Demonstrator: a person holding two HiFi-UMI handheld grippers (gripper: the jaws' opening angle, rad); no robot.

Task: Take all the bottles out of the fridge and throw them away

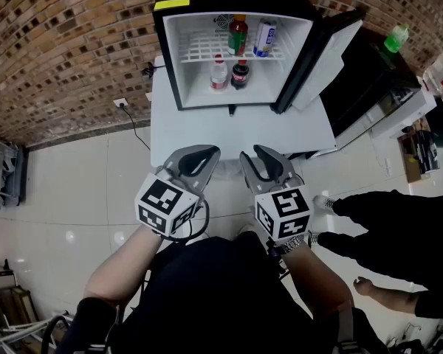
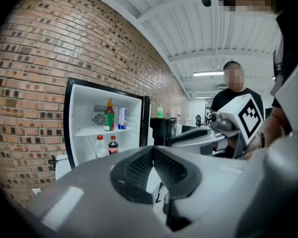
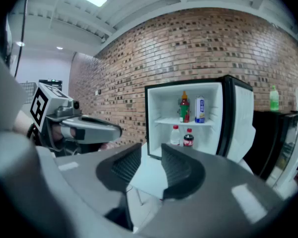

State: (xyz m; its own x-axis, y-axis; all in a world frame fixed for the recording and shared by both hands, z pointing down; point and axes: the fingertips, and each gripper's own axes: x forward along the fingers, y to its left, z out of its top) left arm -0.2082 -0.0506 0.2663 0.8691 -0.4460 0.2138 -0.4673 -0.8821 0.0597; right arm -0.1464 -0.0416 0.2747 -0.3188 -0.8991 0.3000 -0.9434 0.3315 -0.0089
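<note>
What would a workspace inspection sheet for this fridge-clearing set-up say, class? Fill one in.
Surface: white table, bare in front of the open fridge.
Job's things: red-capped bottle and blue-white container on the upper shelf; clear bottle and dark bottle below.
Clutter: green bottle on the black cabinet.
Grippers: left gripper shut, empty; right gripper open, empty.
Cables: black cable from the wall socket towards the table.
Surroundings: brick wall, tiled floor, bystander's legs at right.

Our right gripper holds its dark ribbed fingers apart, empty, before the open black fridge. A green bottle and a blue-white container stand on its shelf, with a clear bottle and a dark bottle below.
</note>
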